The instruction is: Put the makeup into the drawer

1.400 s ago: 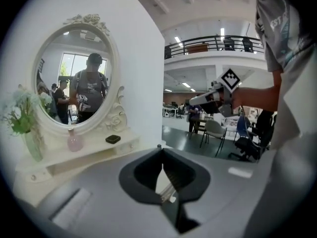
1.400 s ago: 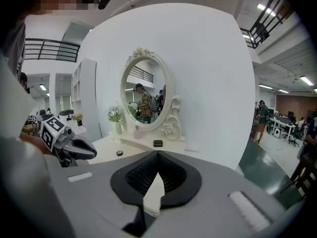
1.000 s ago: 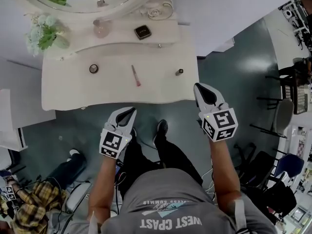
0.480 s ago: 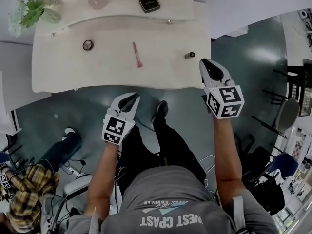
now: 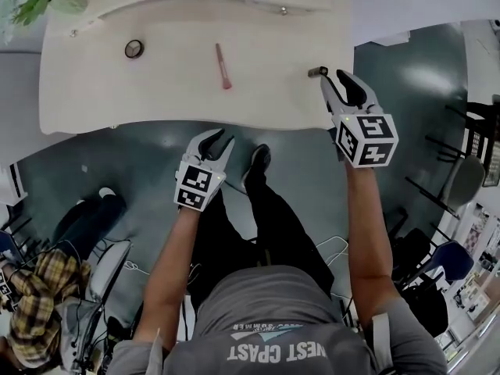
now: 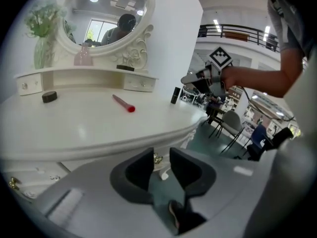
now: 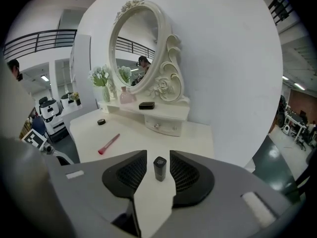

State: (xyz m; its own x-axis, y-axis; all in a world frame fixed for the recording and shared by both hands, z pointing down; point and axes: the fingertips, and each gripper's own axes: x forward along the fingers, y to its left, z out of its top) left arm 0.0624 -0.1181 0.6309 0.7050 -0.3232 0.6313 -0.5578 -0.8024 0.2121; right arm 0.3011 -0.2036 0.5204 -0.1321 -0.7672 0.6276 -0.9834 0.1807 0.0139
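Note:
A small dark lipstick tube (image 7: 159,168) stands upright near the right end of the white dressing table (image 5: 172,92). My right gripper (image 5: 336,80) has its jaws on either side of the tube; they are opening and the pads stay clear of it. A pink brush (image 5: 223,66) and a round dark compact (image 5: 134,48) lie further left. My left gripper (image 5: 219,141) hangs below the table's front edge, jaws opening with nothing between them. Just beyond them sits a brass drawer knob (image 6: 157,158).
A raised back shelf with small drawers (image 7: 159,123) carries a black compact (image 7: 146,105), a pink bottle (image 7: 127,95), a flower vase (image 7: 103,90) and an oval mirror (image 7: 136,46). The person's legs and shoes (image 5: 258,162) stand before the table. A seated person (image 5: 47,303) is at the lower left.
Both grippers have sunk and come closer to the table. Their jaws, shut a second ago, now stand apart. The right gripper has reached the lipstick tube.

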